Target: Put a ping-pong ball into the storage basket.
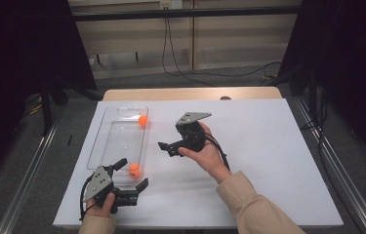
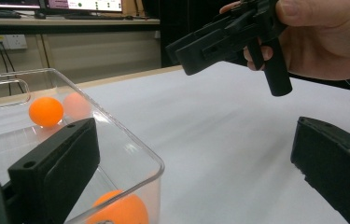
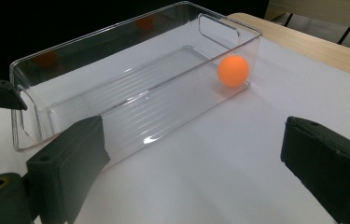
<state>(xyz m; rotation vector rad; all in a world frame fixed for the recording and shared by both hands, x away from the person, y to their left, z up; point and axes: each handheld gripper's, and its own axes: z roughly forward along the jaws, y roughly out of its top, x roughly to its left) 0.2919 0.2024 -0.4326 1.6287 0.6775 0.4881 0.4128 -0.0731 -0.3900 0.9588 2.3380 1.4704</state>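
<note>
We see the clear bin [image 1: 117,141] on the white desk [image 1: 268,146], one orange ball [image 1: 143,120] at its far end, another [image 1: 134,170] at the near end. Left gripper [image 1: 132,174] jaws apart straddling the bin's near corner; right gripper [image 1: 167,148] jaws apart, empty, beside the bin.

Left gripper [image 1: 132,174] low near the table's near edge, jaws spread, empty; right gripper [image 1: 163,146] raised mid-table, jaws wide, empty

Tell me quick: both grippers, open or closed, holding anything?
Left gripper: open, straddling the clear plastic bin's near corner, holding nothing.
Right gripper: open, empty.
</note>
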